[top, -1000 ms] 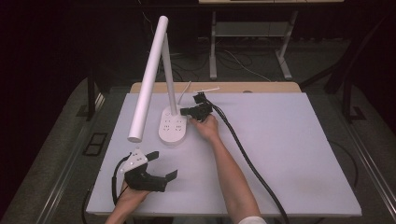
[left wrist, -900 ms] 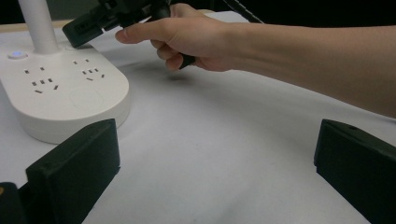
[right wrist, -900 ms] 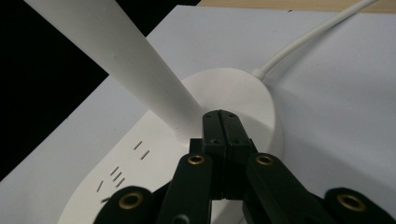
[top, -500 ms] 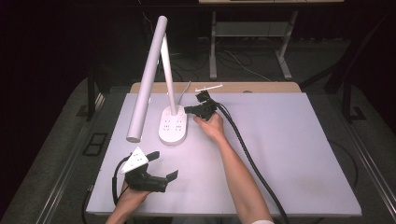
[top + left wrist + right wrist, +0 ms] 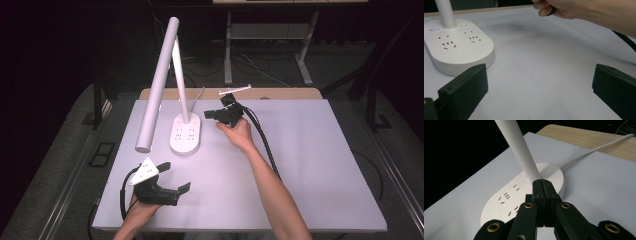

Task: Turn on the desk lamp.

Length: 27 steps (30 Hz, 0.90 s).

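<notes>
A white desk lamp stands at the table's back left. Its oval base [image 5: 185, 136] carries several sockets, and a long tube head [image 5: 156, 85] slants down toward the front. My right gripper [image 5: 210, 115] hovers just right of the base with its jaws pressed together on nothing. In the right gripper view these shut jaws [image 5: 543, 185] point at the base [image 5: 506, 202] and the lamp's stem [image 5: 520, 147]. My left gripper [image 5: 174, 176] rests near the front left edge, jaws wide apart and empty. The left gripper view [image 5: 539, 85] looks at the base [image 5: 459, 47], where a small blue light [image 5: 434, 28] glows.
A white cord [image 5: 596, 148] runs from the lamp base over the wooden strip [image 5: 280, 93] at the table's back edge. The right gripper's black cable [image 5: 265, 145] trails along the forearm. The white tabletop [image 5: 320, 160] stretches bare to the right. Dark floor surrounds the table.
The right hand has lifted its shut gripper up and slightly right, away from the lamp base. The left gripper has stayed where it was.
</notes>
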Each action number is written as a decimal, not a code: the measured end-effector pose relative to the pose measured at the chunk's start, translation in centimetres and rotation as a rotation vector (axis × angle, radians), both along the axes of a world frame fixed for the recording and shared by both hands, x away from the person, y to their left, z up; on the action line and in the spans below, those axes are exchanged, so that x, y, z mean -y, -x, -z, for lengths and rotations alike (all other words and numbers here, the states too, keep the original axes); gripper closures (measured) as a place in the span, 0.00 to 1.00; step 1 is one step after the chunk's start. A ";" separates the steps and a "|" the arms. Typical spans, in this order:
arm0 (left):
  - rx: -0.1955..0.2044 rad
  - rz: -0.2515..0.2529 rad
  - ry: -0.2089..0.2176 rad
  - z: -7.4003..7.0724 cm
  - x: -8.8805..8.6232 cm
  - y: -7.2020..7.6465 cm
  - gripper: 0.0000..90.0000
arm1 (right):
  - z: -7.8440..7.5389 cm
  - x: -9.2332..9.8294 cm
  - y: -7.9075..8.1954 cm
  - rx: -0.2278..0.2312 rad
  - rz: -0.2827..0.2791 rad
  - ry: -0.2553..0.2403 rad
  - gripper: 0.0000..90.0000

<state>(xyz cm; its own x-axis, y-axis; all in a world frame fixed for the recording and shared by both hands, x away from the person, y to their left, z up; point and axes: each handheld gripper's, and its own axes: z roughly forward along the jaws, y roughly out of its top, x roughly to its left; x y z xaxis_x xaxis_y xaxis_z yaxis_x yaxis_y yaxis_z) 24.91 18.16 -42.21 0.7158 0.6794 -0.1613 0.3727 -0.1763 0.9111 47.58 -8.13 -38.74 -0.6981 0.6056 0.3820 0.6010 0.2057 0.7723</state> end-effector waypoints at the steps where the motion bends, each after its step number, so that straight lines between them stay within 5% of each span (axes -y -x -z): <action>1: 0.001 -0.001 -0.002 0.0 0.0 0.0 0.00 | -0.2 0.3 0.2 0.007 -0.005 0.010 0.99; 16: 0.003 -0.009 -0.010 0.0 0.0 0.0 0.00 | -1.9 5.1 2.9 0.042 -0.004 0.046 0.99; 27: -0.001 -0.006 -0.017 0.1 0.3 0.1 0.00 | -3.3 8.9 5.6 0.065 0.036 0.030 0.44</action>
